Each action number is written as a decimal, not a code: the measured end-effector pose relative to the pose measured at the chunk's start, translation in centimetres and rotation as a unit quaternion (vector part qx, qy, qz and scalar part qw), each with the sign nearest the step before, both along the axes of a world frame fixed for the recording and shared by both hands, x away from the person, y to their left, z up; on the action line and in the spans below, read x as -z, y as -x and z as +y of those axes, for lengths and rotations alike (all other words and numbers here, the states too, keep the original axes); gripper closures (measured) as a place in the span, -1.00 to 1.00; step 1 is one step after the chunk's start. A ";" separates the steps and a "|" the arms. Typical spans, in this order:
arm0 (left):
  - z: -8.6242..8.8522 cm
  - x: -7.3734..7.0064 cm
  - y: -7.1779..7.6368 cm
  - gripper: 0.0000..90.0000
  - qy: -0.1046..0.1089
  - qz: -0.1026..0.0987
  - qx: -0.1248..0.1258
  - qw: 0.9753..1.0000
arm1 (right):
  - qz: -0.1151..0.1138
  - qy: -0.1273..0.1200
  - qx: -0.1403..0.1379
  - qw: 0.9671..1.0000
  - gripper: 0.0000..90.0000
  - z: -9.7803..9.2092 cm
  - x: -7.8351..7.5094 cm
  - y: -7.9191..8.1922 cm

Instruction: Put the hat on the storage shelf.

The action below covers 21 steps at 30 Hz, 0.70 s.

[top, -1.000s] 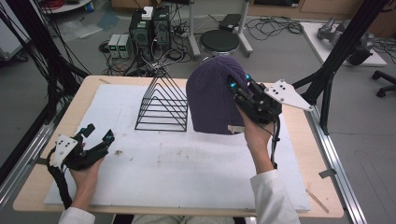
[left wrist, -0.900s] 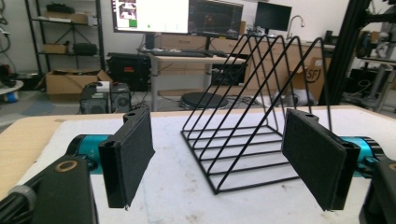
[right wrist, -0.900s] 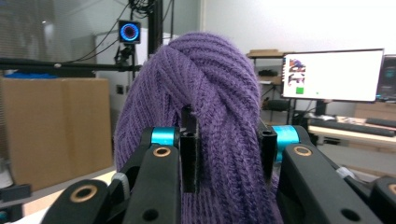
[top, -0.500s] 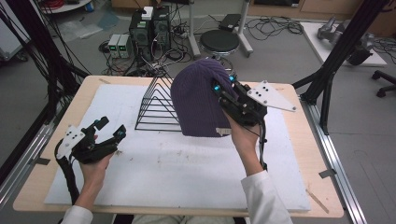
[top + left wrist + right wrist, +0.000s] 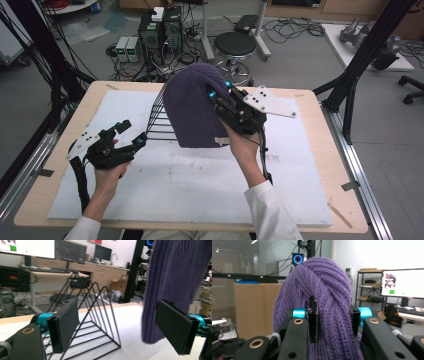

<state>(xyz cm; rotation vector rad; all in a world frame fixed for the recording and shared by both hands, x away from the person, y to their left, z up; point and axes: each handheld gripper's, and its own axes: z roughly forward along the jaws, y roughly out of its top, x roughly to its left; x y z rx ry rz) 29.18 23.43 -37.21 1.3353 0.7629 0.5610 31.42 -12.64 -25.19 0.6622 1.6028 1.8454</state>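
Note:
A purple knit beanie [image 5: 192,107] hangs upright from my right gripper [image 5: 219,89], which is shut on its upper side. In the right gripper view the jaws pinch a thick fold of the beanie [image 5: 322,282] at the gripper [image 5: 334,322]. A black wire triangular rack [image 5: 157,117] stands on the white mat, its right part hidden behind the beanie. My left gripper [image 5: 132,133] is open at the rack's near left. In the left gripper view, the gripper [image 5: 120,325] frames the rack [image 5: 97,315], with the beanie [image 5: 172,277] hanging just to its right.
A white mat [image 5: 200,185] covers most of the wooden table [image 5: 30,210]. Black frame posts stand at the table's left and right sides. Beyond the far edge are a stool [image 5: 235,45], computer boxes [image 5: 157,27] and cables on the floor.
My right gripper has carried the beanie to the left, in front of the rack's right part. My left gripper has moved right and forward, closer to the rack.

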 end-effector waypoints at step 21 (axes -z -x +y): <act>-1.8 0.3 -0.9 -0.46 -0.004 0.001 0.059 0.998 | 0.009 0.001 -0.049 0.999 0.58 4.4 0.6 0.1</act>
